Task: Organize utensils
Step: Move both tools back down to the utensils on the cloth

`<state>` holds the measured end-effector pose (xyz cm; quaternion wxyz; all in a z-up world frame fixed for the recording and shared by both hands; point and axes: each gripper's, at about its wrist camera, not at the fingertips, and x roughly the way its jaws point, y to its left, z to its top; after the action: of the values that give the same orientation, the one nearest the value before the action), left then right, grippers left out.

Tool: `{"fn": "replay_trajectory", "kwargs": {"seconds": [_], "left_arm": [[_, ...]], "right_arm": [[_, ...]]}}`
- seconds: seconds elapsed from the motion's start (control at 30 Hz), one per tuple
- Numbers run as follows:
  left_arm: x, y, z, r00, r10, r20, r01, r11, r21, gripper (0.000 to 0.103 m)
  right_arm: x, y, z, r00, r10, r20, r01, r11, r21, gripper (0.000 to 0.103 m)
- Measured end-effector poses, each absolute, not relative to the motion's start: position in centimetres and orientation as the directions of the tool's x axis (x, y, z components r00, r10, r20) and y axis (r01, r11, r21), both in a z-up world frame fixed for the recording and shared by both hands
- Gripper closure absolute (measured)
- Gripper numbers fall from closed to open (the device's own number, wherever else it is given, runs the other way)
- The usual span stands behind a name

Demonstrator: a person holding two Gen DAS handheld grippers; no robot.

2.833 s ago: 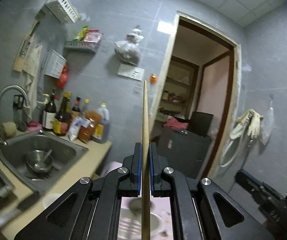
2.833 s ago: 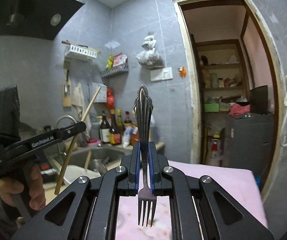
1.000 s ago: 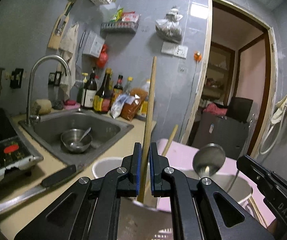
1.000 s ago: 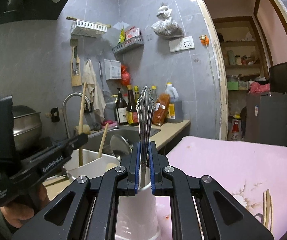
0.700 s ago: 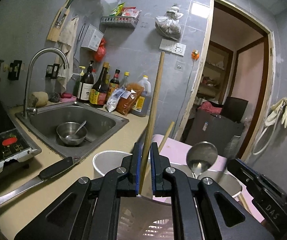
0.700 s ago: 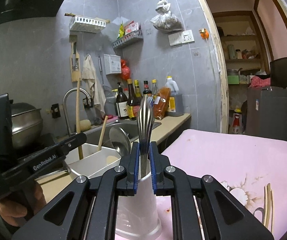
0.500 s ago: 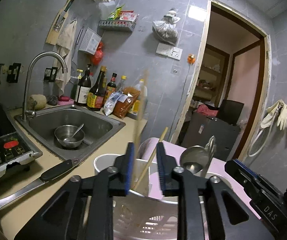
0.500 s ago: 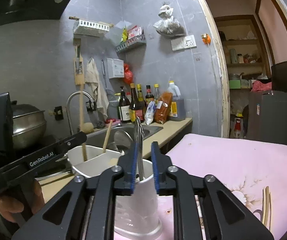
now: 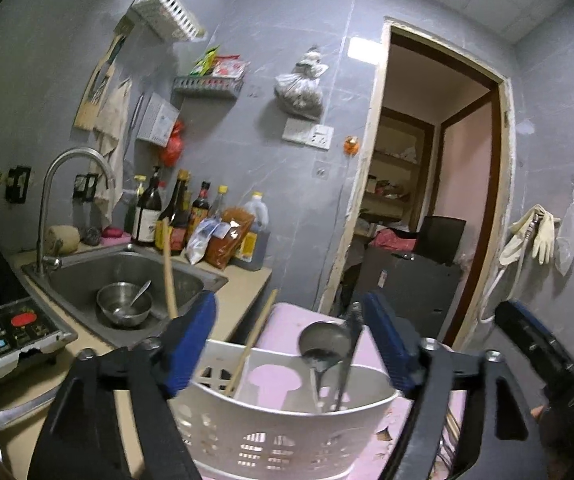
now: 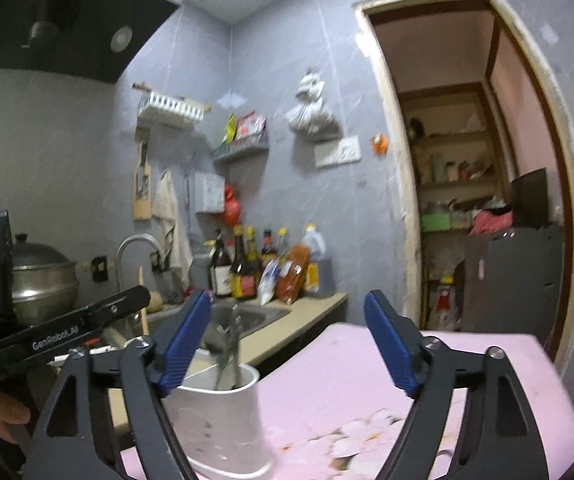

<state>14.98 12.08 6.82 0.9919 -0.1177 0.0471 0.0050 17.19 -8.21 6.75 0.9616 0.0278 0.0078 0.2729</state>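
While both jaws are opening with nothing between them, the left tool (image 9: 291, 344) and right tool (image 10: 287, 344) face the white holder (image 9: 287, 420).

Both wrist cameras look level, close over the utensil holder (image 9: 287, 428) (shared).

1. The caddy (image 9: 287, 436) is white plastic, matt, with punched slots.
2. The ladle (image 9: 321, 344) is shiny metal; the fork (image 9: 351, 328) beside it is duller metal.
3. The two chopsticks (image 9: 169, 276) are pale, plain wood.
4. The sink (image 9: 67, 276), tap (image 9: 59, 184) and bowl (image 9: 123, 306) are brushed steel.
5. The table (image 10: 407, 384) wears a pink flowered cloth, smooth.
6. The left claw (image 9: 291, 344) is matt black plastic with ribbed blue pads (image 9: 197, 336) and bright screws.
7. The wall (image 9: 271, 40) is glossy grey tile.
8. The bottles (image 9: 179, 216) are dark glass.
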Motion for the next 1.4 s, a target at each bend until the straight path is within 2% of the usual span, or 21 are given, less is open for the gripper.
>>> {"fn": "replay_trajectory", "kwargs": {"seconds": [0.07,0.1,0.13,0.23,0.5,0.63,0.8,1.03,1.17,1.23,1.3,1.37,1.4], "left_arm": [[14.6,11.2,7.2,0.997,-0.016,-0.075,0.0,0.976,-0.217,0.016],[14.5,10.8,7.3,0.997,-0.023,-0.071,0.008,0.978,-0.209,0.011],[14.4,10.2,7.4,0.997,-0.036,-0.064,0.023,0.98,-0.199,0.006],[13.9,8.6,7.7,0.996,-0.084,-0.044,0.075,0.981,-0.178,0.004],[14.3,3.2,7.2,0.975,-0.205,-0.082,0.192,0.971,-0.145,0.002],[15.0,0.3,6.3,0.96,-0.245,-0.137,0.229,0.966,-0.121,0.002],[16.4,-2.5,4.1,0.926,-0.279,-0.253,0.257,0.959,-0.115,0.002],[18.6,-5.0,0.7,0.863,-0.288,-0.415,0.274,0.957,-0.096,0.002],[19.7,-5.5,-0.1,0.831,-0.278,-0.482,0.269,0.959,-0.09,0.002],[20.5,-5.6,-0.7,0.806,-0.275,-0.524,0.267,0.959,-0.092,0.003],[21.3,-5.6,-1.3,0.783,-0.271,-0.56,0.263,0.96,-0.097,0.004],[22.0,-5.5,-1.9,0.755,-0.275,-0.595,0.264,0.958,-0.108,0.008],[22.3,-5.6,-2.1,0.744,-0.281,-0.607,0.269,0.957,-0.113,0.014]], "right_arm": [[16.6,-9.9,7.3,0.862,0.506,0.031,-0.507,0.86,0.06,0.008],[16.4,-10.7,7.5,0.865,0.5,0.044,-0.502,0.863,0.06,0.0],[16.1,-11.6,7.7,0.869,0.492,0.058,-0.495,0.867,0.057,0.0],[15.6,-14.2,8.3,0.888,0.453,0.072,-0.457,0.889,0.036,0.0],[15.0,-19.9,8.3,0.931,0.363,0.04,-0.363,0.932,-0.002,0.0],[15.0,-22.0,7.6,0.944,0.329,0.013,-0.328,0.944,-0.014,0.0],[15.7,-23.6,6.4,0.947,0.317,-0.052,-0.318,0.948,-0.025,0.0],[16.9,-23.7,4.0,0.927,0.307,-0.214,-0.335,0.936,-0.107,0.001],[17.7,-23.5,2.8,0.904,0.299,-0.304,-0.351,0.927,-0.13,0.011],[18.2,-23.6,2.3,0.889,0.303,-0.345,-0.362,0.924,-0.121,0.024],[18.9,-23.7,1.6,0.864,0.306,-0.4,-0.37,0.924,-0.091,0.032],[19.6,-23.9,0.9,0.836,0.318,-0.446,-0.383,0.922,-0.059,0.044],[19.9,-23.9,0.7,0.826,0.321,-0.464,-0.387,0.921,-0.052,0.053]]}}
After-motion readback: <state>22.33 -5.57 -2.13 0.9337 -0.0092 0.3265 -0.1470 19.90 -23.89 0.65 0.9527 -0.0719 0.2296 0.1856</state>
